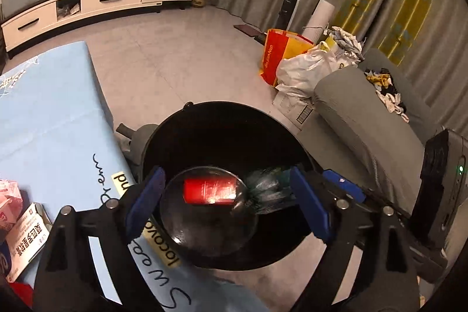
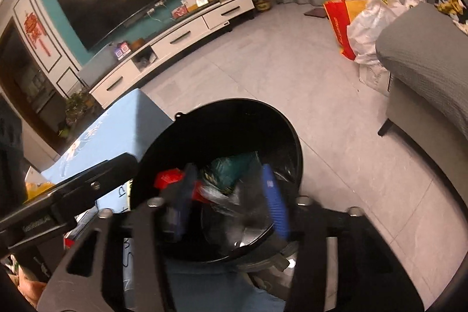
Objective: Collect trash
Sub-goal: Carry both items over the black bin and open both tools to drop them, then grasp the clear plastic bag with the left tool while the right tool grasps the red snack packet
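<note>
A black round trash bin (image 1: 204, 119) stands on the floor beside a light-blue table. My left gripper (image 1: 228, 206) hovers over its mouth, open; a clear plastic bottle with a red label (image 1: 209, 190) lies between the blue fingers, looking loose. A crumpled clear and green wrapper (image 1: 267, 184) blurs beside it. In the right wrist view my right gripper (image 2: 231, 201) is open over the same bin (image 2: 234, 113). The green wrapper (image 2: 231, 168) and the red label (image 2: 168, 177) show blurred between its fingers. The left gripper's body (image 2: 73, 195) crosses at left.
The light-blue table (image 1: 49, 125) carries boxes and packets (image 1: 23, 236) at its near-left corner. A grey sofa (image 1: 365, 119) stands right. A red-yellow bag and white sacks (image 1: 292, 60) sit on the floor. A white TV cabinet (image 1: 96, 0) lines the far wall.
</note>
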A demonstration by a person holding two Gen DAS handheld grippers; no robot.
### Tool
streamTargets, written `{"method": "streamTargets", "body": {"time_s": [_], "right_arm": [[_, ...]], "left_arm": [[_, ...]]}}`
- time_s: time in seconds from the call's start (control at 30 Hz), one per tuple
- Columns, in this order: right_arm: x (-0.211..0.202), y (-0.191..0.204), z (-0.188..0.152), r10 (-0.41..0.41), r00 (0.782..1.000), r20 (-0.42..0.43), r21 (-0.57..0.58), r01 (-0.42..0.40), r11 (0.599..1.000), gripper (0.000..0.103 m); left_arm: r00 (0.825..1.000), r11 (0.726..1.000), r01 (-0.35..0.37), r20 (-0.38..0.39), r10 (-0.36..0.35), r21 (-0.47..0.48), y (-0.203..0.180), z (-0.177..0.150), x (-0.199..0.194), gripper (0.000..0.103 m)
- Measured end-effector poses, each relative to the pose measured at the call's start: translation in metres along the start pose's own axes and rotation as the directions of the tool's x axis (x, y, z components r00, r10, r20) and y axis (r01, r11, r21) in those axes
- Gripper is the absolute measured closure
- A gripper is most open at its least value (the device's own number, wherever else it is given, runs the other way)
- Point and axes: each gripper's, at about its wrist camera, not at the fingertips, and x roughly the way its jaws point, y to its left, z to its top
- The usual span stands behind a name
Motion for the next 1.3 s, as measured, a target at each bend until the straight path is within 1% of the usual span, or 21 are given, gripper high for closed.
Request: {"method": "streamTargets", "body": {"time_s": [0.03, 0.1, 0.13, 0.23, 0.27, 0.4, 0.47, 0.53, 0.6, 0.7, 0.77, 0.87, 0.93, 0.97, 1.0, 1.03, 1.1, 1.17, 1.2, 1.23, 1.3], "right_arm": [[0.000, -0.001, -0.001, -0.004, 1.000, 0.001, 0.005, 0.004, 1.000, 0.052], [-0.004, -0.003, -0.007, 0.008, 1.000, 0.002, 0.025, -0.008, 1.000, 0.052], [-0.007, -0.001, -0.009, 0.012, 1.000, 0.001, 0.032, -0.012, 0.999, 0.052], [-0.018, 0.005, -0.017, 0.025, 1.000, 0.001, 0.030, -0.025, 0.999, 0.045], [-0.025, 0.009, -0.023, 0.028, 1.000, 0.004, 0.024, -0.028, 0.999, 0.040], [-0.045, 0.029, -0.037, 0.031, 1.000, 0.006, -0.018, -0.031, 0.999, 0.034], [-0.054, 0.041, -0.048, 0.041, 0.999, -0.009, -0.039, -0.041, 0.998, 0.027], [-0.062, 0.053, -0.059, 0.064, 0.998, -0.020, -0.060, -0.065, 0.996, 0.024], [-0.067, 0.066, -0.068, 0.082, 0.996, -0.037, -0.083, -0.085, 0.993, 0.024], [-0.073, 0.088, -0.079, 0.113, 0.991, -0.067, -0.119, -0.120, 0.986, 0.023], [-0.074, 0.103, -0.083, 0.140, 0.986, -0.089, -0.133, -0.151, 0.980, 0.023], [-0.071, 0.127, -0.095, 0.192, 0.971, -0.142, -0.148, -0.212, 0.966, 0.023], [-0.067, 0.145, -0.106, 0.219, 0.959, -0.182, -0.170, -0.250, 0.953, 0.023], [-0.062, 0.155, -0.111, 0.235, 0.949, -0.210, -0.182, -0.274, 0.944, 0.023], [-0.059, 0.164, -0.117, 0.245, 0.942, -0.230, -0.187, -0.289, 0.939, 0.023], [-0.053, 0.173, -0.122, 0.260, 0.929, -0.264, -0.191, -0.314, 0.930, 0.023], [-0.045, 0.189, -0.129, 0.286, 0.908, -0.306, -0.186, -0.352, 0.917, 0.023], [-0.037, 0.203, -0.136, 0.317, 0.883, -0.346, -0.167, -0.391, 0.905, 0.023], [-0.031, 0.212, -0.138, 0.340, 0.865, -0.369, -0.149, -0.416, 0.897, 0.023], [-0.027, 0.219, -0.140, 0.350, 0.856, -0.381, -0.138, -0.427, 0.894, 0.023], [-0.022, 0.231, -0.138, 0.359, 0.847, -0.393, -0.129, -0.437, 0.890, 0.023]], "left_arm": [[1.000, 1.000, 0.000, -0.001, 0.000, 0.003, 0.002, -0.002, -0.002, 0.015], [1.000, 1.000, -0.012, 0.006, 0.012, -0.001, 0.006, -0.007, -0.010, 0.009], [1.000, 1.000, -0.016, 0.012, 0.016, -0.007, 0.009, -0.011, -0.017, 0.009], [0.999, 0.999, -0.019, 0.044, 0.020, -0.028, 0.014, -0.024, -0.043, 0.003], [0.998, 0.999, -0.017, 0.059, 0.019, -0.036, 0.017, -0.032, -0.057, 0.003], [0.996, 0.998, -0.036, 0.084, 0.041, -0.060, 0.026, -0.064, -0.103, 0.003], [0.996, 0.996, -0.019, 0.088, 0.026, -0.088, 0.035, -0.082, -0.126, 0.003], [0.993, 0.993, -0.015, 0.113, 0.028, -0.113, 0.046, -0.099, -0.149, 0.003], [0.989, 0.990, -0.021, 0.142, 0.041, -0.142, 0.057, -0.112, -0.170, 0.003], [0.980, 0.986, -0.005, 0.197, 0.038, -0.164, 0.079, -0.136, -0.203, 0.003], [0.977, 0.982, -0.064, 0.187, 0.097, -0.178, 0.093, -0.149, -0.220, 0.003], [0.972, 0.966, -0.147, 0.152, 0.182, -0.215, 0.120, -0.170, -0.241, 0.003], [0.965, 0.942, -0.205, 0.109, 0.241, -0.264, 0.143, -0.187, -0.255, 0.003], [0.963, 0.933, -0.216, 0.092, 0.251, -0.288, 0.153, -0.194, -0.258, 0.003], [0.964, 0.922, -0.217, 0.080, 0.254, -0.321, 0.164, -0.201, -0.263, 0.003], [0.964, 0.913, -0.212, 0.076, 0.253, -0.349, 0.173, -0.208, -0.267, 0.003], [0.957, 0.884, -0.236, 0.060, 0.283, -0.403, 0.190, -0.219, -0.273, 0.003], [0.958, 0.873, -0.223, 0.066, 0.278, -0.433, 0.201, -0.223, -0.274, 0.003], [0.959, 0.866, -0.214, 0.071, 0.274, -0.453, 0.205, -0.224, -0.275, 0.003], [0.961, 0.859, -0.200, 0.077, 0.267, -0.471, 0.209, -0.223, -0.275, 0.003], [0.963, 0.854, -0.184, 0.084, 0.255, -0.487, 0.214, -0.223, -0.271, 0.003]]}}
